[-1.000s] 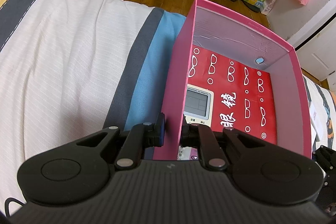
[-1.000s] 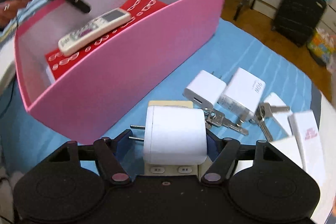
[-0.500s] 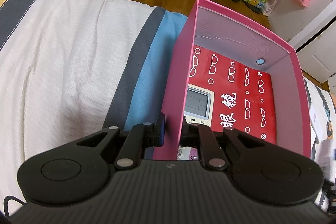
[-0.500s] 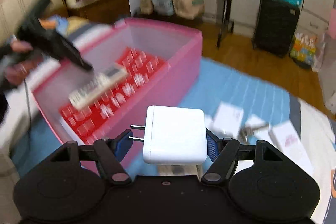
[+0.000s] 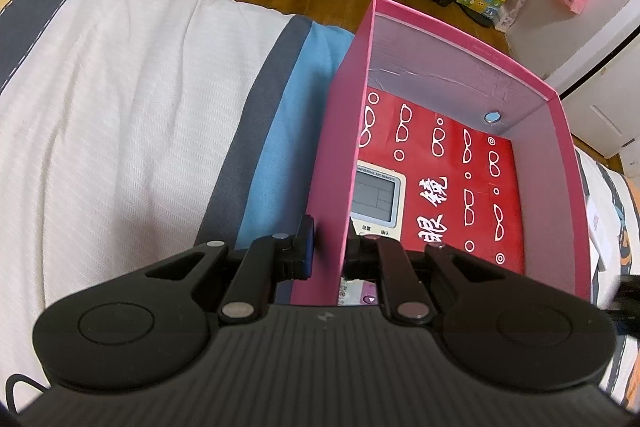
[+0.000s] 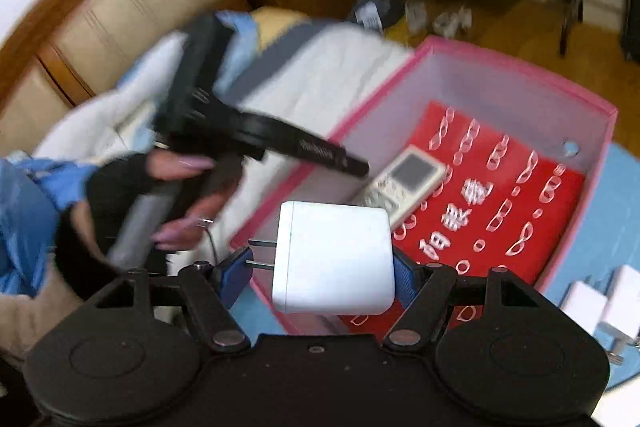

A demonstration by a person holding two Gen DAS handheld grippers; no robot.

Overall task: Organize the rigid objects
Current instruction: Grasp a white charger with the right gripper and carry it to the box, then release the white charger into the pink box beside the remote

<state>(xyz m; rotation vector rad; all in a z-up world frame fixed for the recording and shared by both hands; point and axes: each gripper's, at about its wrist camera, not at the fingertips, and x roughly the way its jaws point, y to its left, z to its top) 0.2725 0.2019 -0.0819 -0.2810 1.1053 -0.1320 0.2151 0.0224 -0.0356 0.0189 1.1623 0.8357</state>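
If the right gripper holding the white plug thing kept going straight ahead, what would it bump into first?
Probably the remote control lying on the red card inside the pink box. The right gripper, holding the white charger, points down into it, though depth is unclear.

The left gripper [image 5: 329, 247] is clamping the near-left wall of the pink box [image 5: 560, 163], which is sitting on the striped bedspread [image 5: 120, 115] and holding a remote control [image 5: 376, 199] lying on a red card [image 5: 472, 187].

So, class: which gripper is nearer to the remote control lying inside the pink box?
Left. The left gripper is clamped on the pink box wall right beside the remote control; the right gripper, holding a white charger, hovers above the box's near edge.
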